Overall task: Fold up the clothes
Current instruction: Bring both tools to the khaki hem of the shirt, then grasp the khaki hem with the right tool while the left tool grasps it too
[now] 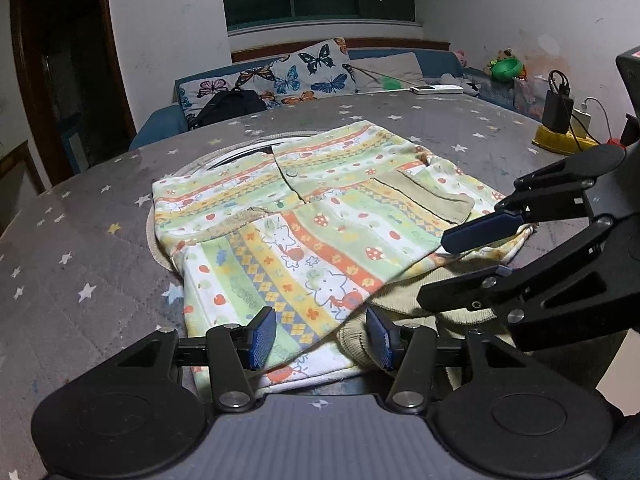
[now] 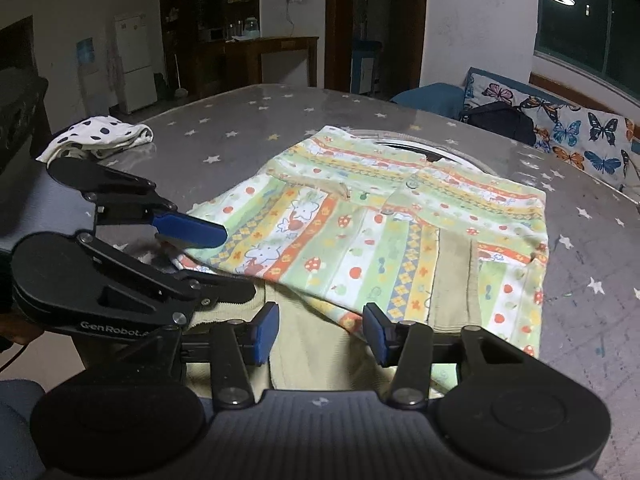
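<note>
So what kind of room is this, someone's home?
Most likely a home living room: a sofa with butterfly cushions, a white fridge in the back, and a patterned shirt spread on a star-print table.

"GenRobot" on left gripper (image 2: 208, 258)

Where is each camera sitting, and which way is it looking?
Left wrist view: sits on the left gripper, looking across the striped cartoon-print shirt toward a butterfly-patterned cushion; the right gripper shows.
Right wrist view: sits on the right gripper, looking toward a white fridge; the left gripper shows.
Both share the shirt and grey star-print table cover.
</note>
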The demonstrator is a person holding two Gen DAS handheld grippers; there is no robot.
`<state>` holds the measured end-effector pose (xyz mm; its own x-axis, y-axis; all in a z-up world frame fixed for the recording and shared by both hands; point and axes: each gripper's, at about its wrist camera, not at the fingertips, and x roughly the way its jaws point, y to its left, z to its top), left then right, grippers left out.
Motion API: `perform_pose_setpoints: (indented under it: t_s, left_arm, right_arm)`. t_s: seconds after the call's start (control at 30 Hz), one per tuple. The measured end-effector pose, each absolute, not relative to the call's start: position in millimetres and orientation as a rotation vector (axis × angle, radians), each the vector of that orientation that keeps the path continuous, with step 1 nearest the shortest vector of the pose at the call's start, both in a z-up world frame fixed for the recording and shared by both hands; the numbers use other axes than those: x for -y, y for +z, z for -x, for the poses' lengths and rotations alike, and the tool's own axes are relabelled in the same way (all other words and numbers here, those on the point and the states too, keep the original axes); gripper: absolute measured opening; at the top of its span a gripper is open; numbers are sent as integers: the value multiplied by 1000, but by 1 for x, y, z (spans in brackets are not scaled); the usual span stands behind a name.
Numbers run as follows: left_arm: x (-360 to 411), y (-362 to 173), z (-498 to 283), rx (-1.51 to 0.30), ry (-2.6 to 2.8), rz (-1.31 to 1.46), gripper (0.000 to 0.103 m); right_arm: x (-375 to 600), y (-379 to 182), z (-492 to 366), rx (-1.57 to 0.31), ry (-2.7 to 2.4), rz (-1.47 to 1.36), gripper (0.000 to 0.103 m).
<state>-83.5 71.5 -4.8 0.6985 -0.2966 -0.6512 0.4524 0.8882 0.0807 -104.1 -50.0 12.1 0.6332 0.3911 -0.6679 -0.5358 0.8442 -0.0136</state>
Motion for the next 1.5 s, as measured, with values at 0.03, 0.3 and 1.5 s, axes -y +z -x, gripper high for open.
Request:
perform_pose_setpoints:
  t_s: [0.03,0.3,1.5]
  left_arm:
    - [-71,-5,84,-680,-422,-244,55]
    - [-78,13,91,-655,-452,-236,60]
    - [-84,8,131,-530,-575,-475,71]
  right_arm:
    - [51,12,104,-709,534,217,47]
    - [66,22,110,-695,511,212,47]
    - [87,37,109,-667,606,189,18]
